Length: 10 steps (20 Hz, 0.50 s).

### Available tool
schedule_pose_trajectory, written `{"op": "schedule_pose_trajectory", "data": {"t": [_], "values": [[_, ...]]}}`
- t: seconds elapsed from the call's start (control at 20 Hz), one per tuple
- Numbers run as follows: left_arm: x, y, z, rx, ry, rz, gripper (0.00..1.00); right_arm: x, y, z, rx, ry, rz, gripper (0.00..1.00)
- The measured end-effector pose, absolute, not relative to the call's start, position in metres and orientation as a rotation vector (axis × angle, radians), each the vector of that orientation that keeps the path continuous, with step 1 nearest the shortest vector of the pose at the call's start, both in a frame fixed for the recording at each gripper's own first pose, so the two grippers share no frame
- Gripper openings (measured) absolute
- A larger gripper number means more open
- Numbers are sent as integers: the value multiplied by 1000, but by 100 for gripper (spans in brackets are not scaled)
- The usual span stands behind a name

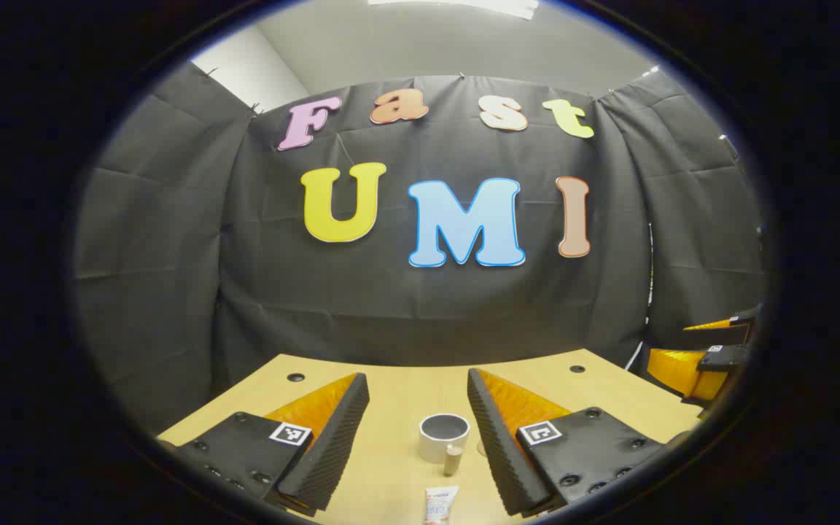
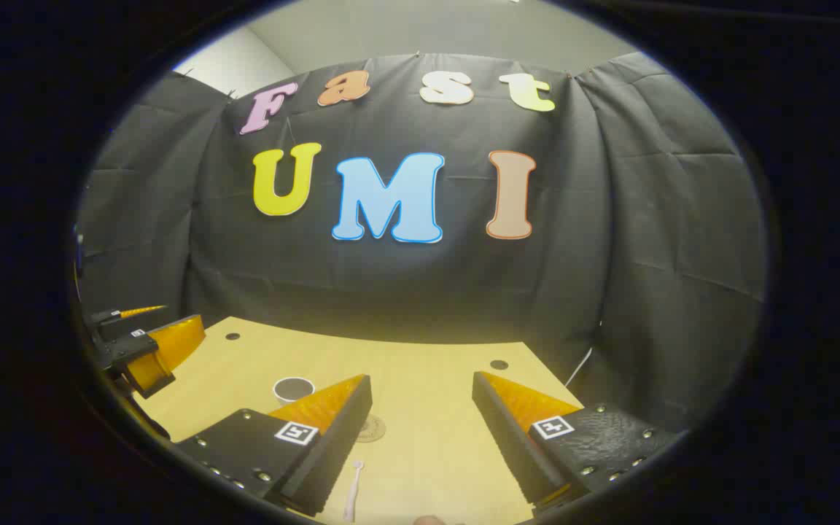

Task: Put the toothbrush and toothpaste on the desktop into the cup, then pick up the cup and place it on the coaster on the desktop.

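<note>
Cup, toothpaste, toothbrush: one each.

Matt wood-look desktop, smooth glossy cup, creased matt cloth wall.

Toothpaste label print too small; unreadable.

Cup stands beyond toothpaste; bare desktop all round.
</note>
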<state>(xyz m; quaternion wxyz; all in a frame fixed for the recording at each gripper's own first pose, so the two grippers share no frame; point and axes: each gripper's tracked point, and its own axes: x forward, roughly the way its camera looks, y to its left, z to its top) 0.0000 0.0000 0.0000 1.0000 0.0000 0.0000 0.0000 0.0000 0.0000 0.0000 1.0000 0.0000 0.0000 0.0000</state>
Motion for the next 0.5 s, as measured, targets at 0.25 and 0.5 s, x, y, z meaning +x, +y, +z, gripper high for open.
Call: {"op": "schedule_pose_trajectory", "data": {"t": [0.25, 0.5], "values": [[3, -7, -5, 7, 20, -17, 83, -1, -2, -3, 2, 14, -1, 91], [7, -10, -11, 10, 47, -24, 84, 0, -1, -7, -1, 27, -4, 87]]}}
